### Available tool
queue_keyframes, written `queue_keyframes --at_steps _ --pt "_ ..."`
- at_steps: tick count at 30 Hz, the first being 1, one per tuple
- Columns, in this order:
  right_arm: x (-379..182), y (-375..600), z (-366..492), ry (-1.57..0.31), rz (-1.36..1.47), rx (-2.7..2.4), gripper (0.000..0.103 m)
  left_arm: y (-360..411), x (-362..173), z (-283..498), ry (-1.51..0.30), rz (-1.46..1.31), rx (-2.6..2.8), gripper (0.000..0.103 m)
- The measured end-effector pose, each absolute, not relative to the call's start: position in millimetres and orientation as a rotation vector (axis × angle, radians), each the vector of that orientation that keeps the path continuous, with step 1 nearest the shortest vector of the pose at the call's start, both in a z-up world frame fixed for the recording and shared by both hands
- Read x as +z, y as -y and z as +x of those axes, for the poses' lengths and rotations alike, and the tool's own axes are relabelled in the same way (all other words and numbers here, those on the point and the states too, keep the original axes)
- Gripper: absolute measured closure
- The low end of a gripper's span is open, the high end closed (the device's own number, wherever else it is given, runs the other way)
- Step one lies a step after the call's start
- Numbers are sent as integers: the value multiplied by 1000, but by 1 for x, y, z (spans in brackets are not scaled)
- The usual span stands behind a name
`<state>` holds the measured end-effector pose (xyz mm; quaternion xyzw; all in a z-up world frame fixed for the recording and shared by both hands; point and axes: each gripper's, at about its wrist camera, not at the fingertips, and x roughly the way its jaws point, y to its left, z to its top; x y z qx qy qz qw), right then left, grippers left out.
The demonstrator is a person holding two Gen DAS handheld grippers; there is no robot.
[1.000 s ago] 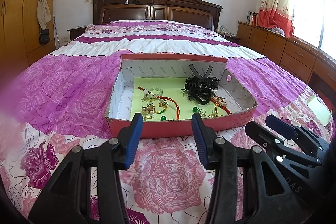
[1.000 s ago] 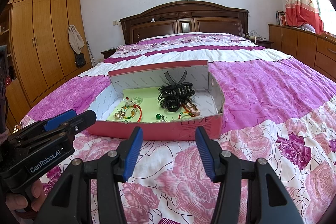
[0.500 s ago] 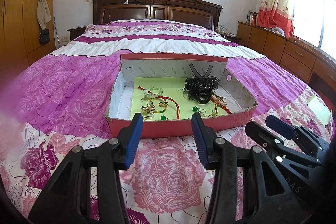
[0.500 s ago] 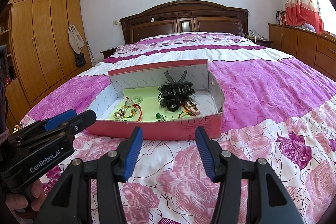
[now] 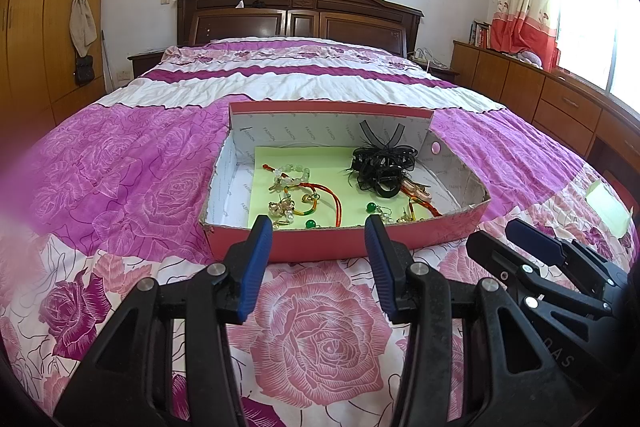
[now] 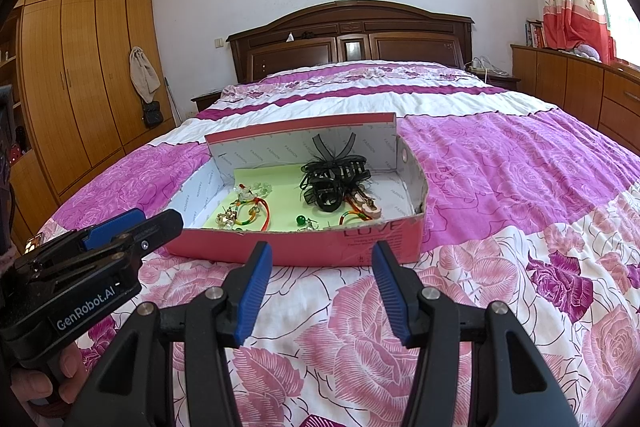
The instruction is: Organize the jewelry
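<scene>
A red cardboard box point(image 5: 344, 247) point(image 6: 304, 247) lies open on the bed, lined with green paper. In it lie a black ribbon hair clip point(image 5: 382, 167) point(image 6: 334, 179), a bead bracelet point(image 5: 290, 171), red cord bracelets point(image 5: 336, 199) point(image 6: 260, 213), green bead earrings point(image 5: 372, 207) point(image 6: 301, 219) and small gold pieces point(image 5: 282, 209). My left gripper point(image 5: 319, 227) is open and empty, just short of the box's near wall. My right gripper point(image 6: 321, 253) is open and empty, also before the near wall. Each gripper shows in the other's view: the right point(image 5: 516, 239), the left point(image 6: 148, 223).
The box sits on a pink and purple rose-print bedspread point(image 5: 320, 339). A wooden headboard point(image 5: 298, 11) stands at the far end, wardrobes point(image 6: 76, 75) on the left, low cabinets point(image 5: 560, 107) on the right. A pale green sheet point(image 5: 606, 207) lies on the bed's right edge.
</scene>
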<state>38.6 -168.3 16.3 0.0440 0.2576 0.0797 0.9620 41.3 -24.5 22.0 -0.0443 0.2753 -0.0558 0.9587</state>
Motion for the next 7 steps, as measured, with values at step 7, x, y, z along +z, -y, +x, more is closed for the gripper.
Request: queue_keyframes --at_steps 7 --pt "16 169 39 -522 89 162 48 26 21 41 -559 -88 -113 63"
